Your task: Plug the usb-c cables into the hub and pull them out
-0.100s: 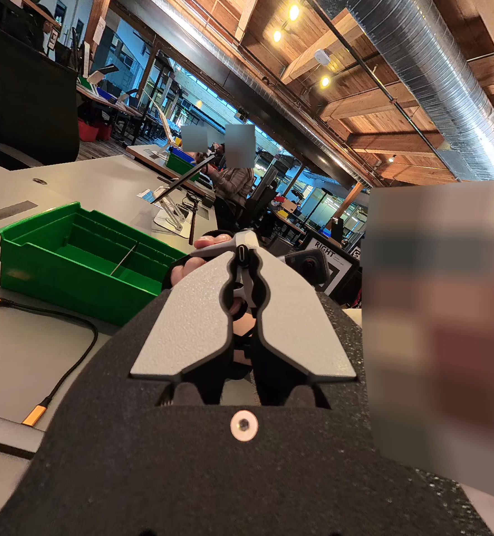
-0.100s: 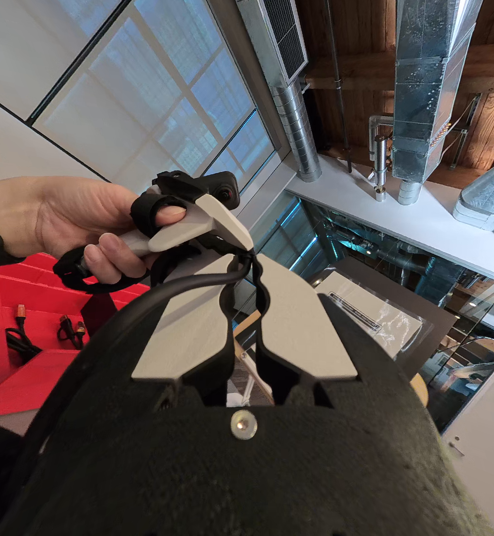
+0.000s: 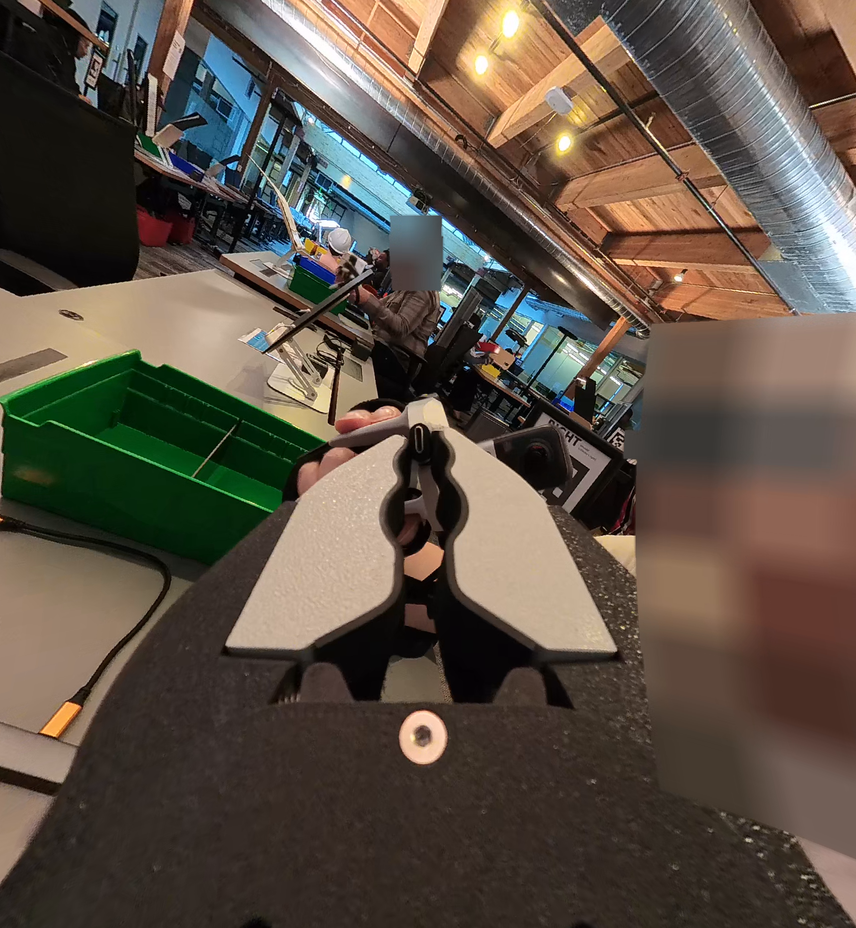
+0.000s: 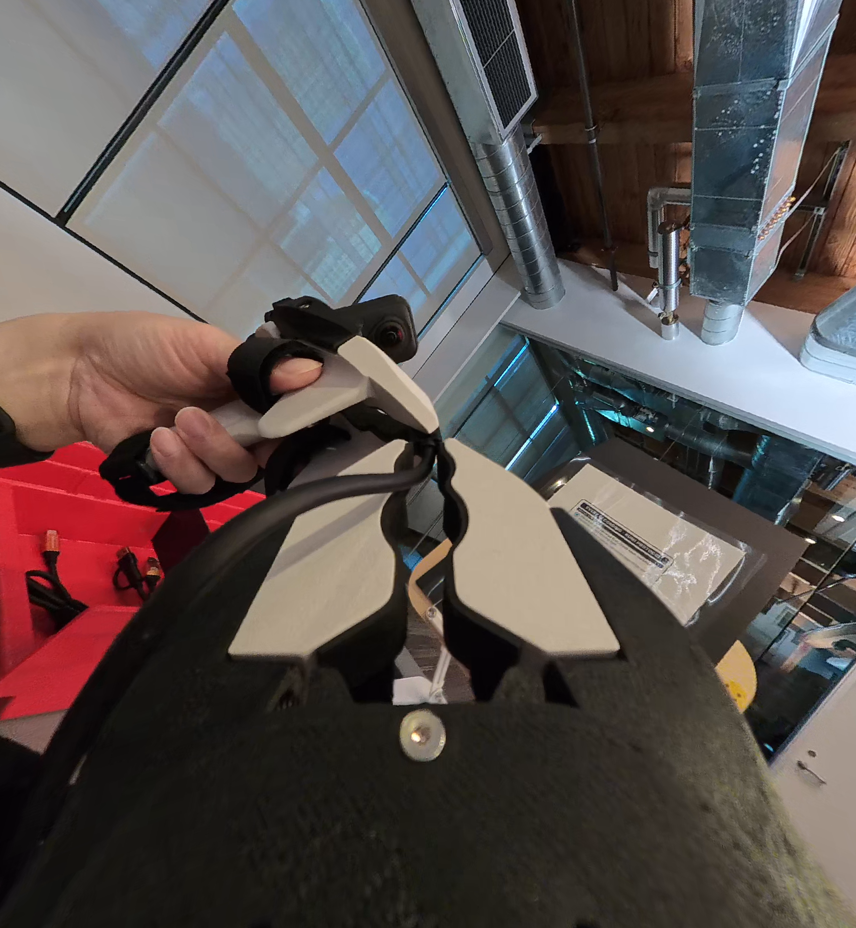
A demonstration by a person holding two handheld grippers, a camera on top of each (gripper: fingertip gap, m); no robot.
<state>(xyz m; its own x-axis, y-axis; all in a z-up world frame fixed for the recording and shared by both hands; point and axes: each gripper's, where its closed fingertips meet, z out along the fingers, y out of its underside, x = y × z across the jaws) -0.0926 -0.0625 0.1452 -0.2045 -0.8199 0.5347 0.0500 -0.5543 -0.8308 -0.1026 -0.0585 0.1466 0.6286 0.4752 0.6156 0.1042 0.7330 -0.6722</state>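
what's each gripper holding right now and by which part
The left gripper pinches a USB-C plug at its fingertips. The right gripper grips a black cable near its end.

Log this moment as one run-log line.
left gripper: shut on hub | right gripper: shut on cable | green bin: near
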